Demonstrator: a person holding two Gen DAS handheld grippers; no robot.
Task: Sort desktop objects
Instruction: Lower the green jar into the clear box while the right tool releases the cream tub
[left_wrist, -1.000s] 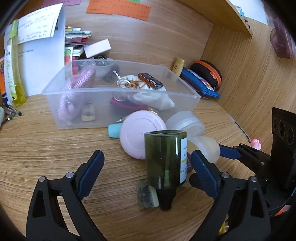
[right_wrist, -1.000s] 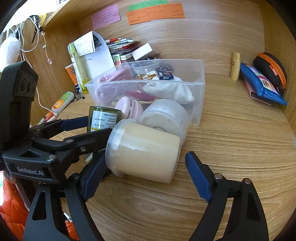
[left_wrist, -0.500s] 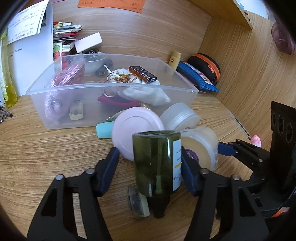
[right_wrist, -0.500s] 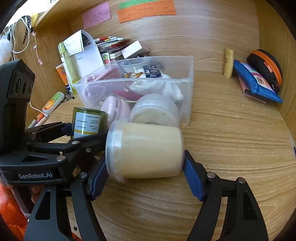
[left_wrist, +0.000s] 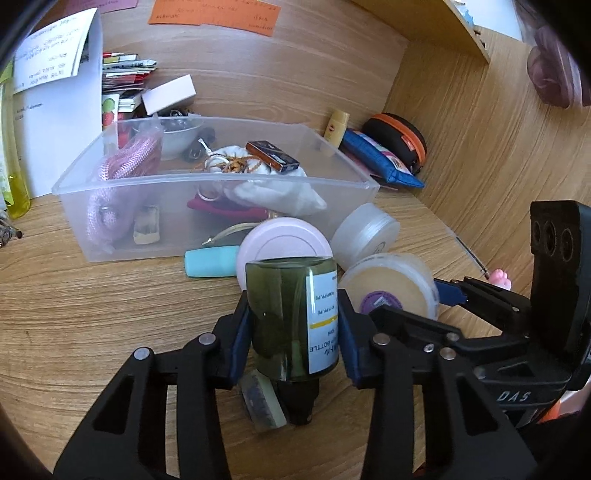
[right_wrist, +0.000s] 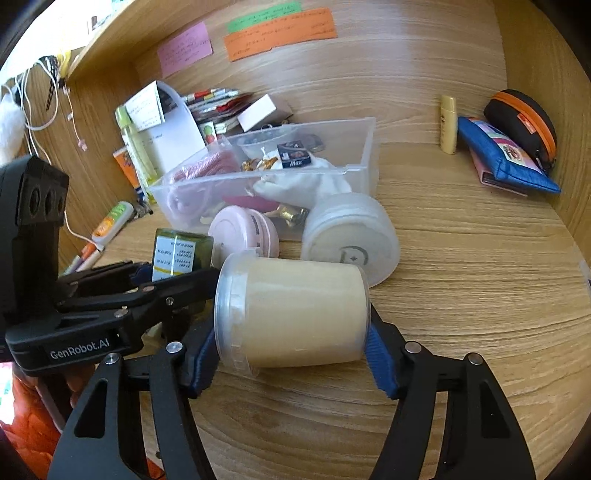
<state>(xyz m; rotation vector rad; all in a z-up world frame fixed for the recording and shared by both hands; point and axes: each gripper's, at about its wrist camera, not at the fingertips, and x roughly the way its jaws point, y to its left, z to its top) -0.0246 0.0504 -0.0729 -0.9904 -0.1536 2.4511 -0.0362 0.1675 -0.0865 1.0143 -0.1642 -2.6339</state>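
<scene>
Now that both sets of jaws have closed in from wide open, left gripper (left_wrist: 293, 325) is still squeezing onto the green bottle (left_wrist: 291, 314) w/ pads touching, right gripper (right_wrist: 291, 347) clamps the cream jar (right_wrist: 295, 314) lying on the desk (right_wrist: 461, 277), so both look ready to go into the clear bin (left_wrist: 221, 218) behind.

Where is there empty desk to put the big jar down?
Bare wood lies right of the cream jar, between the clear bin and the blue pouch. It is crowded left of the jar, around the green bottle and pink tin.

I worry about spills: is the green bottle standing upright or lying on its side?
Lying on its side. The green bottle rests flat on the desk, dark cap toward the camera, base toward the clear bin.
</scene>
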